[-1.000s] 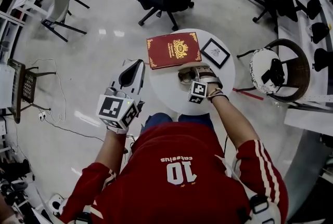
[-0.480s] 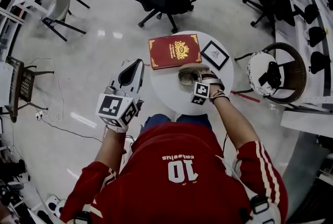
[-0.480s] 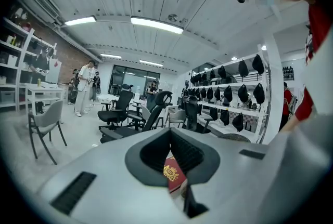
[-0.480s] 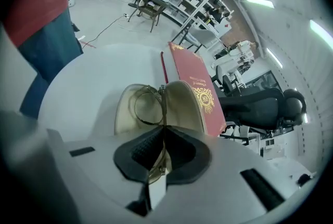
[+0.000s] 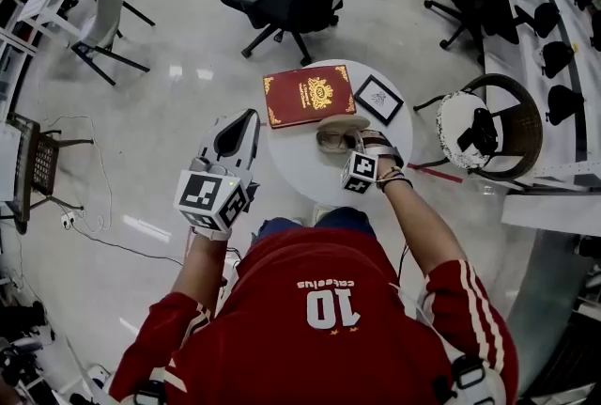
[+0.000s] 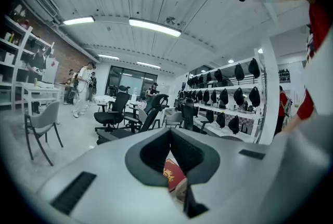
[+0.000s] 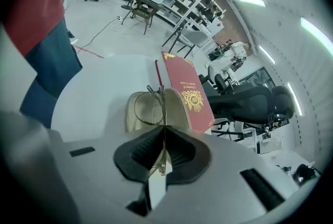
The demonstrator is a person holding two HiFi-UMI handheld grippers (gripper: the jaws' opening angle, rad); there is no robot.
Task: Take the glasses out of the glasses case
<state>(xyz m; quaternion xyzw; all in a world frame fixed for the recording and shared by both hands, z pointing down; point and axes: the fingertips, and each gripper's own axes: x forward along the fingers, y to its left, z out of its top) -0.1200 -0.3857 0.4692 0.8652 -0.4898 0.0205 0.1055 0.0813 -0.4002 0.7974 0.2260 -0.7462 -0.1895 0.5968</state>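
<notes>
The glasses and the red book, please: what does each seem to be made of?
Glasses: thin wire frame with a pale gold glint, probably metal; clear lenses, glass or plastic. Red book: matte red cover with gilt emblem and border, likely cloth or leatherette.

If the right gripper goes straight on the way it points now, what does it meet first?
Probably the case, just beyond the glasses that the right gripper holds; depth is unclear.

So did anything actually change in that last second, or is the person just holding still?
Hardly anything. The right gripper stays shut on the glasses at the open case; no clear lift shows. The left gripper still hangs shut, empty, beside the table. The red book hasn't moved; only the head camera shifted slightly.
</notes>
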